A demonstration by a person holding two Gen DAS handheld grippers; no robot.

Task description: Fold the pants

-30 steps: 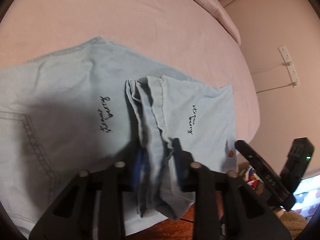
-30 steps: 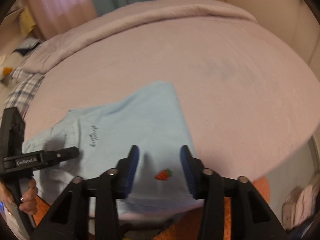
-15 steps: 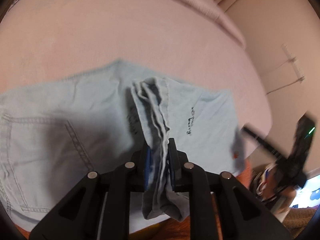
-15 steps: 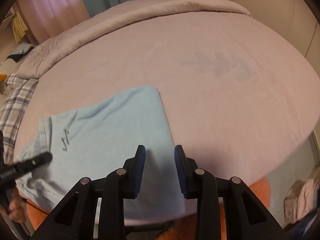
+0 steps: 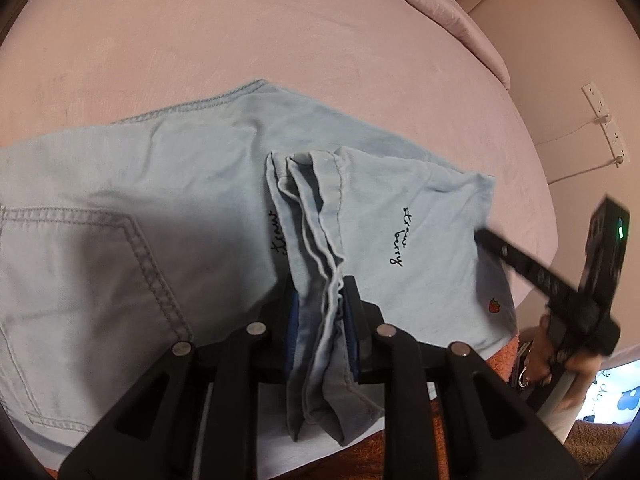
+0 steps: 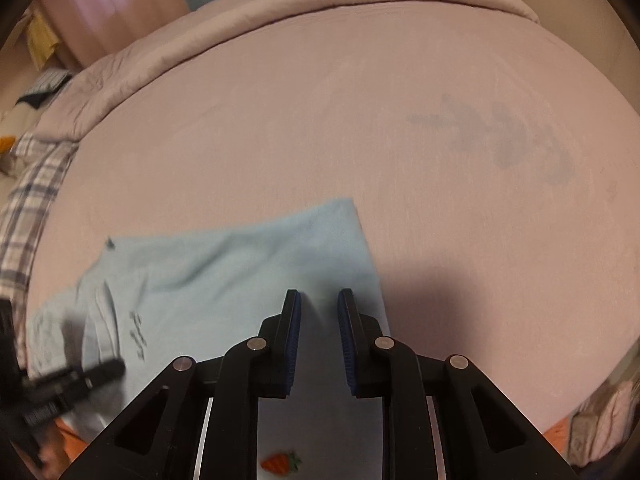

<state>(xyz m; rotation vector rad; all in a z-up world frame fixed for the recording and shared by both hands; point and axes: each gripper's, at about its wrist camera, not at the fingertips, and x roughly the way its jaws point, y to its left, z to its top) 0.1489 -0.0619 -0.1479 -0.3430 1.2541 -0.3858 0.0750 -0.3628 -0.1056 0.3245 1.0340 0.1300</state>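
Observation:
Light blue pants (image 5: 160,200) lie spread on the pink bed, one leg folded over with its hems bunched (image 5: 316,236). My left gripper (image 5: 320,288) is shut on that bunch; its jaws are opening a little, but the pads still press the cloth. In the right wrist view, the right gripper (image 6: 319,300) hovers low over the folded leg (image 6: 240,264) near its right edge. Its jaws are closing and flat cloth shows in the gap, unpinched. A strawberry patch (image 6: 278,462) sits under its body. One right finger (image 5: 520,264) and the hand (image 5: 560,364) appear blurred at the right.
The pink sheet (image 6: 440,140) stretches far ahead, with a rolled duvet (image 6: 320,4) along its back. Plaid bedding (image 6: 28,208) lies at the left. The bed's edge drops off just right of the pants, with wall sockets (image 5: 604,120) beyond. Orange fabric (image 5: 500,356) shows below the front edge.
The left jaws, wide apart a second ago, have closed on the bunched hems. The right jaws have narrowed and moved forward and lower over the leg, past the strawberry patch.

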